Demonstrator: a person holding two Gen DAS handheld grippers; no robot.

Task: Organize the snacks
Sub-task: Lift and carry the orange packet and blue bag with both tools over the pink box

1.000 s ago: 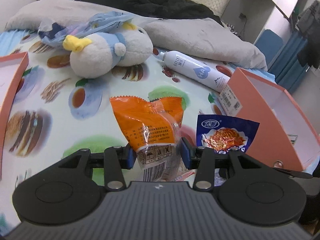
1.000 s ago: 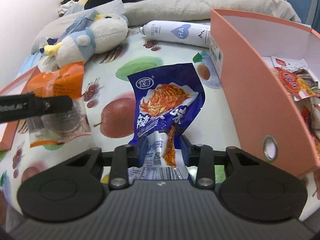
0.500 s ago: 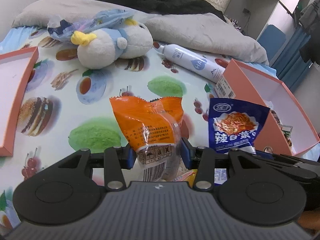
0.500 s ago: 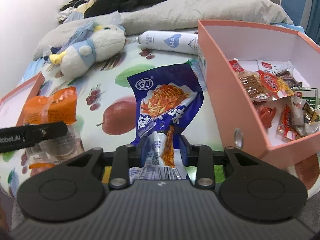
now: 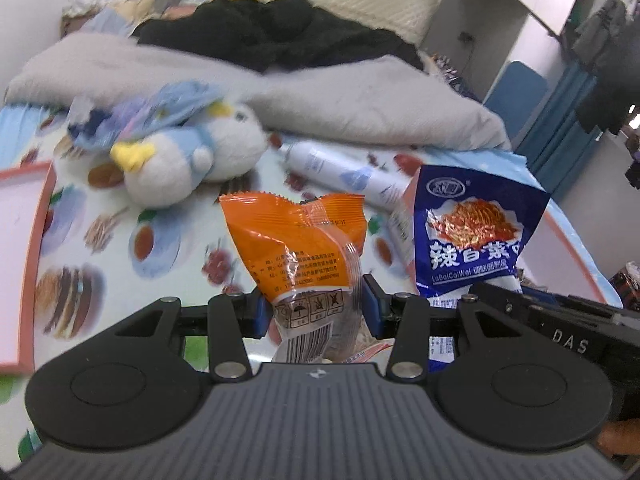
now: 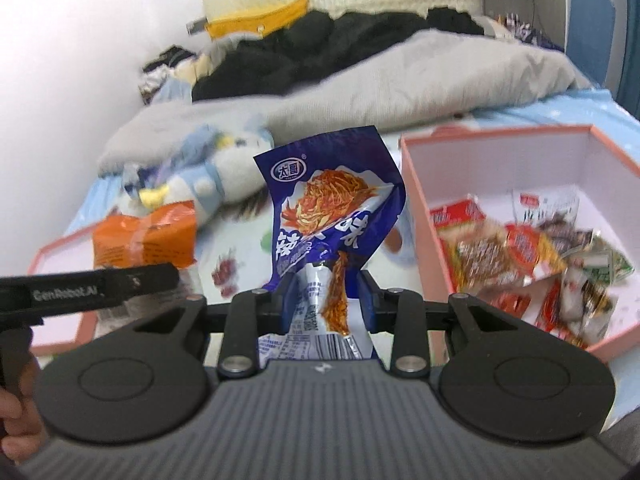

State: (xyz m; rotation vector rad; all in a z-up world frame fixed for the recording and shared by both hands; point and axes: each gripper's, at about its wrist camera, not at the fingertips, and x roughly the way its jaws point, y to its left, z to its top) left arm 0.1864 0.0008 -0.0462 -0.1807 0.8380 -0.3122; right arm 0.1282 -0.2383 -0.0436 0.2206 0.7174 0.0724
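My left gripper [image 5: 313, 312] is shut on an orange snack packet [image 5: 300, 240] and holds it upright above the bed. My right gripper [image 6: 325, 304] is shut on a blue snack packet [image 6: 332, 216], also held up in the air. The blue packet also shows in the left wrist view [image 5: 472, 236], to the right of the orange one. The orange packet shows in the right wrist view [image 6: 148, 236] at the left. A pink box [image 6: 416, 200] with several snack packets [image 6: 520, 256] inside stands to the right of the blue packet.
A blue and white plush bird [image 5: 188, 160] and a white spray bottle [image 5: 340, 172] lie on the fruit-print sheet [image 5: 120, 240]. A pink box lid [image 5: 36, 240] lies at the left. A grey blanket [image 5: 320, 100] and dark clothes [image 5: 272, 36] are behind.
Both grippers have lifted their packets higher off the bed and tilted up. The blue packet now stands close to the right of the orange one, near the pink box.
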